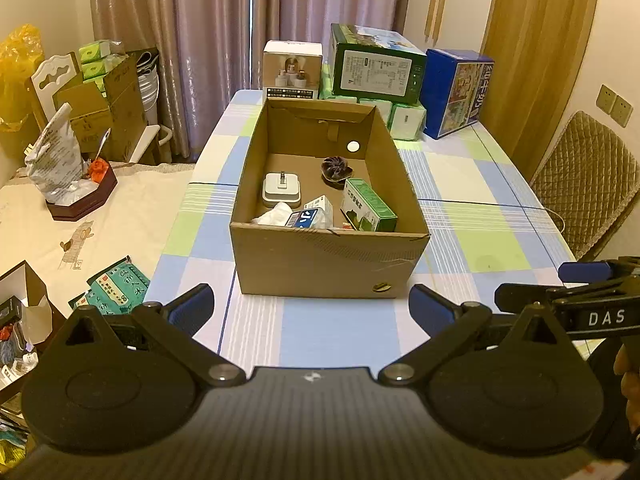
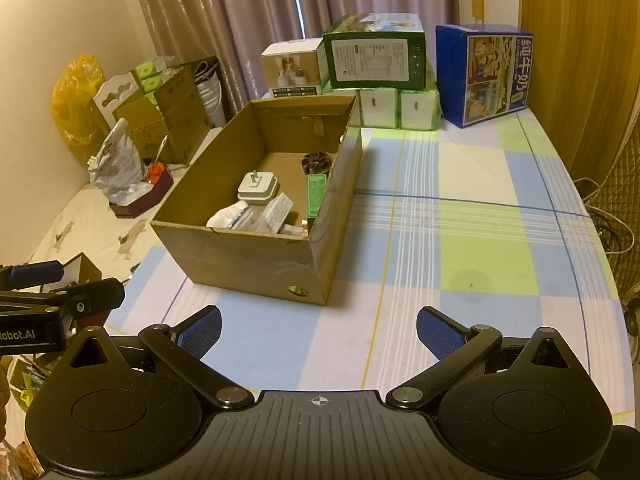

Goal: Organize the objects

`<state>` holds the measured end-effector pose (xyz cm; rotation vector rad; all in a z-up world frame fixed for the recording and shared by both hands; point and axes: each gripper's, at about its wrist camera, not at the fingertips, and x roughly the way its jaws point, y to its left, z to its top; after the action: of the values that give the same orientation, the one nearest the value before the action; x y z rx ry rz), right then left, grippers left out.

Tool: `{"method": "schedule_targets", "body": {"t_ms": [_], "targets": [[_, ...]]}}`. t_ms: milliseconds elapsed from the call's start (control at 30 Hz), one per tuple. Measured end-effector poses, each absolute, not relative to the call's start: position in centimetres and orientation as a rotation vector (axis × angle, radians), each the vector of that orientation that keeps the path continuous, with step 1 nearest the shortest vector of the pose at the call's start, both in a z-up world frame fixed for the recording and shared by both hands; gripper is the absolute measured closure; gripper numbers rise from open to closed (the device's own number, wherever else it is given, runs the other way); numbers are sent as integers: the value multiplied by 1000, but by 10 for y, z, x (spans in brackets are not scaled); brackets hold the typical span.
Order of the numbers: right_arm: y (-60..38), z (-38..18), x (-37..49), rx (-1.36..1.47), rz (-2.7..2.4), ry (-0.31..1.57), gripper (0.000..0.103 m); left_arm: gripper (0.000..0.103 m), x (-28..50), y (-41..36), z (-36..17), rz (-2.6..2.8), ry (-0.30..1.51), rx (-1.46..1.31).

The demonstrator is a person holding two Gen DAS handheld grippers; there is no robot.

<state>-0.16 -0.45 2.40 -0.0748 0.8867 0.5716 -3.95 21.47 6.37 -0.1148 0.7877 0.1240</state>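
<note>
An open cardboard box [image 1: 328,258] [image 2: 248,256] stands on the checked tablecloth. Inside lie a white plug adapter [image 1: 281,190] [image 2: 258,187], a dark fluted cup [image 1: 336,168] [image 2: 316,162], a green carton [image 1: 370,206] [image 2: 316,194], a blue-and-white packet [image 1: 310,216] and crumpled white tissue [image 1: 274,214] [image 2: 230,216]. My left gripper [image 1: 310,312] hovers open just in front of the box, holding nothing. My right gripper [image 2: 318,332] is open too, in front of the box's right corner and to the right of the left one.
At the table's far end stand a white product box [image 1: 292,68], a dark green box [image 1: 376,64] on tissue packs [image 1: 406,118], and a blue milk carton box [image 1: 456,92] [image 2: 484,72]. A padded chair [image 1: 584,184] is on the right. Left, another table [image 1: 100,216] carries bags and boxes.
</note>
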Motion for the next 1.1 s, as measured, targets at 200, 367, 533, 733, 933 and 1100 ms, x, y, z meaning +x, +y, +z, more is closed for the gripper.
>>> {"method": "schedule_targets", "body": {"t_ms": [200, 367, 533, 733, 933, 1100], "targets": [[-5, 23, -1, -72, 570, 888, 2, 1, -39, 215, 64, 124, 790, -116], [-4, 23, -1, -73, 570, 889, 2, 1, -39, 214, 63, 121, 793, -117], [-4, 23, -2, -73, 570, 889, 2, 1, -39, 213, 61, 119, 796, -116], [-3, 23, -2, -74, 570, 890, 2, 1, -39, 213, 59, 116, 800, -118], [-3, 23, -2, -74, 571, 888, 2, 1, -38, 213, 58, 117, 800, -117], [-3, 23, -3, -76, 571, 888, 2, 1, -39, 214, 57, 118, 799, -117]]}}
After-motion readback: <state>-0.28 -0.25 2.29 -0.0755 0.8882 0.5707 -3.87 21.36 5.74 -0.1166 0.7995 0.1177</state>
